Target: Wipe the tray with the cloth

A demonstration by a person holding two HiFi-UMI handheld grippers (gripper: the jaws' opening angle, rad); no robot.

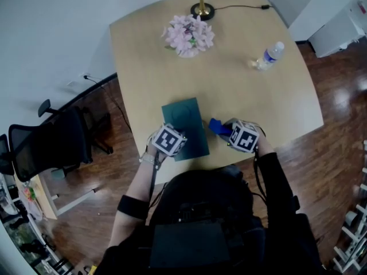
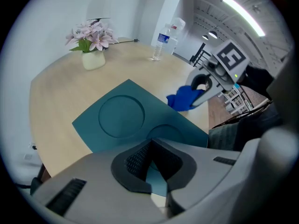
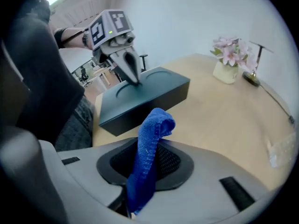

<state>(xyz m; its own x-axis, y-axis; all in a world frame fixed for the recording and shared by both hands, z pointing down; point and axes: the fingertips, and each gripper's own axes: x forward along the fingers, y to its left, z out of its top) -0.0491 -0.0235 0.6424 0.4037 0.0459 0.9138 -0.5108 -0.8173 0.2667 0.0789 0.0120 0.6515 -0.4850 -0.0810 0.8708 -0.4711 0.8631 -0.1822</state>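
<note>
- One left gripper [image 2: 152, 143], jaws closed together, tips down on the tray.
- One teal tray [image 1: 186, 119] with two round recesses, at the table's [image 1: 258, 96] near edge.
- One blue cloth [image 3: 156, 122], pinched in the right gripper [image 3: 150, 146], just beside the tray.
- One water bottle [image 1: 269, 55], far right.
</note>
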